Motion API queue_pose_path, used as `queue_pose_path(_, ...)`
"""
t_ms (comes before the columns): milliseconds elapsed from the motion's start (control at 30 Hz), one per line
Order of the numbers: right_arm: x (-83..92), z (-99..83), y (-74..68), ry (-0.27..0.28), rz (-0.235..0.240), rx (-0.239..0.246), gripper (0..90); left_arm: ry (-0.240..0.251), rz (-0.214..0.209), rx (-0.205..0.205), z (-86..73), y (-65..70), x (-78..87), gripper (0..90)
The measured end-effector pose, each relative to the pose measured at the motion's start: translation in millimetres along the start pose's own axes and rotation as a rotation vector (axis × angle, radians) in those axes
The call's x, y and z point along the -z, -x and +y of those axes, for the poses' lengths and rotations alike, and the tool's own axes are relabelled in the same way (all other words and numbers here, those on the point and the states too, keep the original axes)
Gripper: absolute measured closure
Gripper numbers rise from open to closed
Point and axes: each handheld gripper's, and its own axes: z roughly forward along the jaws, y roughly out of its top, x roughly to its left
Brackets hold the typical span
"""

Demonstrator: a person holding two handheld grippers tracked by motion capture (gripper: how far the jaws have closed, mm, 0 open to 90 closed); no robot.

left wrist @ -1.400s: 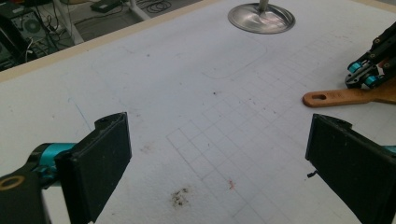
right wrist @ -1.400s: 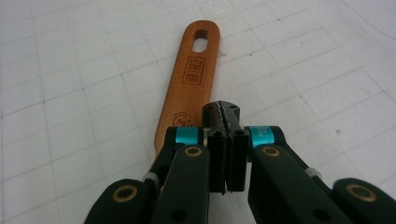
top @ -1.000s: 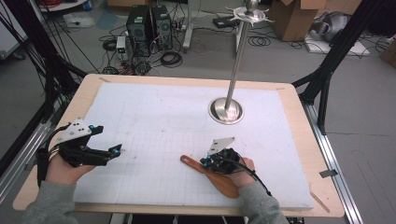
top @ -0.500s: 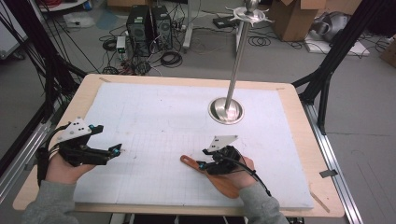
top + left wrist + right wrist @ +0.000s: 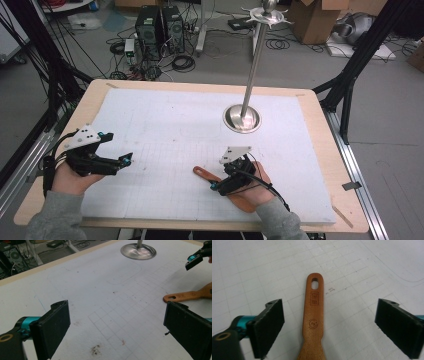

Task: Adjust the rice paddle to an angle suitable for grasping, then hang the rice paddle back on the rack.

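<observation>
A brown wooden spatula lies flat on the white gridded mat, its handle end with a hanging hole pointing left. My right gripper hovers over it. In the right gripper view the handle runs up between the wide-apart jaws of the right gripper; they have just been opening and neither pad touches the wood. My left gripper rests at the mat's left side, open with nothing between its jaws. The left gripper view has the spatula handle at its right.
A tall steel stand with a round base rises from the back right of the mat, seen too in the left gripper view. The wooden table edge frames the mat. Computers and cables lie on the floor beyond.
The right gripper's jaws have spread apart from around the spatula handle. The spatula stays on the mat. The left gripper has not moved.
</observation>
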Motion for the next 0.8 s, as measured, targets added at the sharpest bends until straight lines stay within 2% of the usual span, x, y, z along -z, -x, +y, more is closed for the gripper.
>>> queue_pose_path(200,-0.2,-0.9,-1.6,-0.015,0.007,0.016,2.5,-0.004,-0.009,-0.001,0.8,1.3,-2.6,7.4)
queue_pose_path(467,-4.5,0.8,-2.2,-0.032,0.024,0.024,4.4,-0.004,0.002,0.005,-1.0,0.5,-0.7,7.4)
queue_pose_path(800,-16.0,5.0,-4.7,-0.082,0.006,0.021,7.4,-0.002,0.009,0.003,-3.0,0.3,4.2,7.4)
